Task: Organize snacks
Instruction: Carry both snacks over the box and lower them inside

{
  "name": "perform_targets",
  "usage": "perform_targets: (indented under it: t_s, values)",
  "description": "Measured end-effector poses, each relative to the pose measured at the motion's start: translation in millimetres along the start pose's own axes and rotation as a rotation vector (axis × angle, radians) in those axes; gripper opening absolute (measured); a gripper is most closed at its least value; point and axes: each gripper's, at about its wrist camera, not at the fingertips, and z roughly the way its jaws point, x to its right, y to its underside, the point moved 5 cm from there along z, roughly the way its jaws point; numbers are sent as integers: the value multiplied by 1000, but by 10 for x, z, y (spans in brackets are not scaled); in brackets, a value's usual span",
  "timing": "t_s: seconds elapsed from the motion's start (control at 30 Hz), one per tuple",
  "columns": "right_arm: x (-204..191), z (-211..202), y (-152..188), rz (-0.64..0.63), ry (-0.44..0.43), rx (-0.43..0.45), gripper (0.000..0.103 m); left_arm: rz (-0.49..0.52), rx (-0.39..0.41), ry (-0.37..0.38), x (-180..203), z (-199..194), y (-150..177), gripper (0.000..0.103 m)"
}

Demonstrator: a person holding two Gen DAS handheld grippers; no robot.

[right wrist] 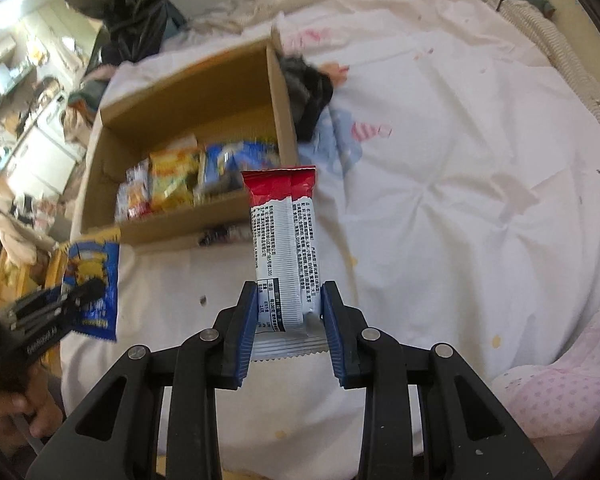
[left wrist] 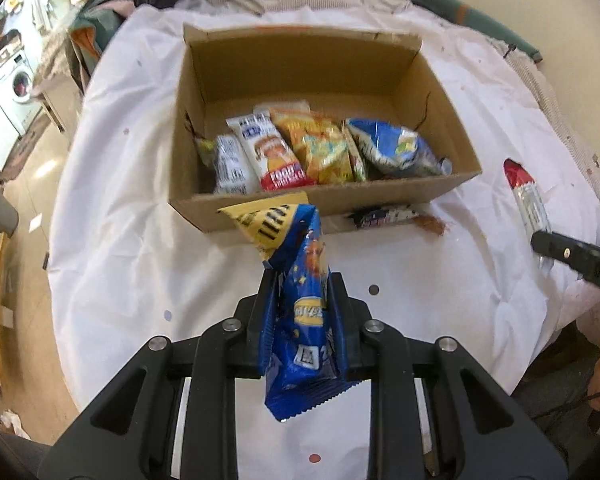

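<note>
Clamped between the pads of the left gripper (left wrist: pixel 300 304) is a blue and yellow snack packet (left wrist: pixel 296 276), held by its lower half with its long axis running forward toward the cardboard box (left wrist: pixel 324 204); the box's near wall lies just ahead of and below the packet's free end, so the left hand is judged the nearer to the drop; the right gripper (right wrist: pixel 289 312) is closed on a red and white bar (right wrist: pixel 286 248), upright between its jaws, long axis likewise pointing away; from it the box (right wrist: pixel 172 228) lies ahead and to the left, further off; several packets are already stood in a row along the near wall, with free floor behind them; one dark wrapper (left wrist: pixel 384 216) lies on the white sheet (left wrist: pixel 140 240) outside, against the box front.
</note>
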Motion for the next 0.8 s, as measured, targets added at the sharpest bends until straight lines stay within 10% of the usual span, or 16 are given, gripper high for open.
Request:
perform_targets:
  t_s: [0.8]
  values:
    - [-169, -482, -448, 31, -171, 241, 33, -5, 206, -23, -133, -708, -810, 14]
